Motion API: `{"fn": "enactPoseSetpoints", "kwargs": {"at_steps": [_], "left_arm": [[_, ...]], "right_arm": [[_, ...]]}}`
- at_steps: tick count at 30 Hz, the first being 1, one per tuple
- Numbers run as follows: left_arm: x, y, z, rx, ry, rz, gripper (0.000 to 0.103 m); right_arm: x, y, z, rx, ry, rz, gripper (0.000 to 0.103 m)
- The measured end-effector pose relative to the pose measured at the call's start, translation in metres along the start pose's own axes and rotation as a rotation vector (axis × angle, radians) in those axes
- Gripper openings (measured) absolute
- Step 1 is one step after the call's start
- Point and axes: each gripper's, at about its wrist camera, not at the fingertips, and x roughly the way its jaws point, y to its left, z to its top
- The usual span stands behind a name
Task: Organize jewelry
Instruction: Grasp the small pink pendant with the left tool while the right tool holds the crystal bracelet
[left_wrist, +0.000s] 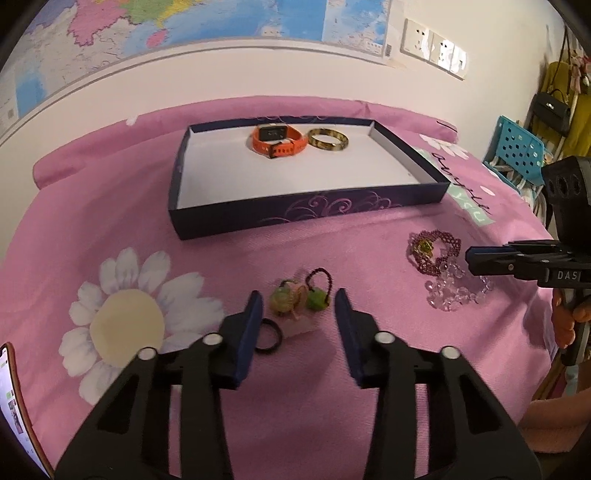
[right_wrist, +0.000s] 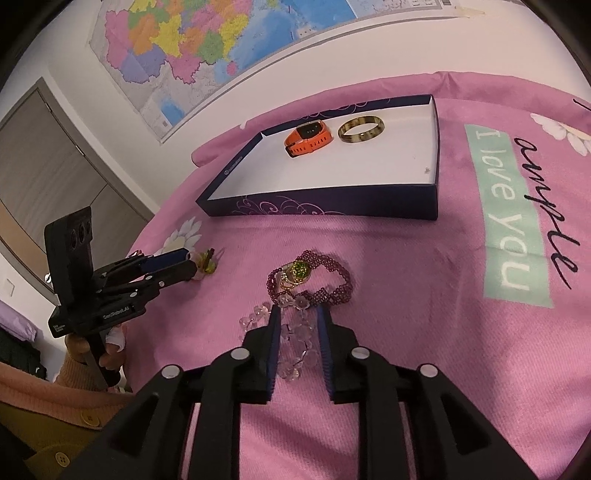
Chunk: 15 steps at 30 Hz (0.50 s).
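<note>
A dark blue box (left_wrist: 306, 216) (right_wrist: 321, 210) with a white floor holds an orange watch (left_wrist: 277, 141) (right_wrist: 308, 138) and a tortoiseshell bangle (left_wrist: 328, 139) (right_wrist: 362, 129). My left gripper (left_wrist: 298, 301) is open just before two green-bead hair ties (left_wrist: 301, 297) and a black ring (left_wrist: 269, 336). My right gripper (right_wrist: 298, 314) is open, its fingers either side of a clear crystal bracelet (right_wrist: 295, 345) (left_wrist: 452, 291), just short of a purple beaded bracelet (right_wrist: 328, 273) (left_wrist: 434, 251) with a green charm.
A pink flowered bedspread (left_wrist: 332, 369) (right_wrist: 424, 295) covers the surface. A phone (left_wrist: 14, 406) lies at the left edge. A map and white wall stand behind the box. A blue perforated crate (left_wrist: 515, 147) and bags are at the far right.
</note>
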Motion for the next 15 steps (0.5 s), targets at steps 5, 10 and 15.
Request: {"fn": "enactPoseSetpoints", "kwargs": {"at_steps": [5, 10, 15], "left_arm": [[0.002, -0.007, -0.005, 0.025, 0.012, -0.011, 0.012], [0.0, -0.012, -0.013, 0.037, 0.024, -0.036, 0.01], [0.0, -0.015, -0.014, 0.045, 0.028, -0.024, 0.023]], "right_arm": [[0.002, 0.0, -0.001, 0.006, 0.004, 0.004, 0.021], [0.002, 0.001, -0.001, -0.007, 0.005, -0.001, 0.03], [0.006, 0.013, -0.003, -0.07, 0.022, -0.029, 0.041]]}}
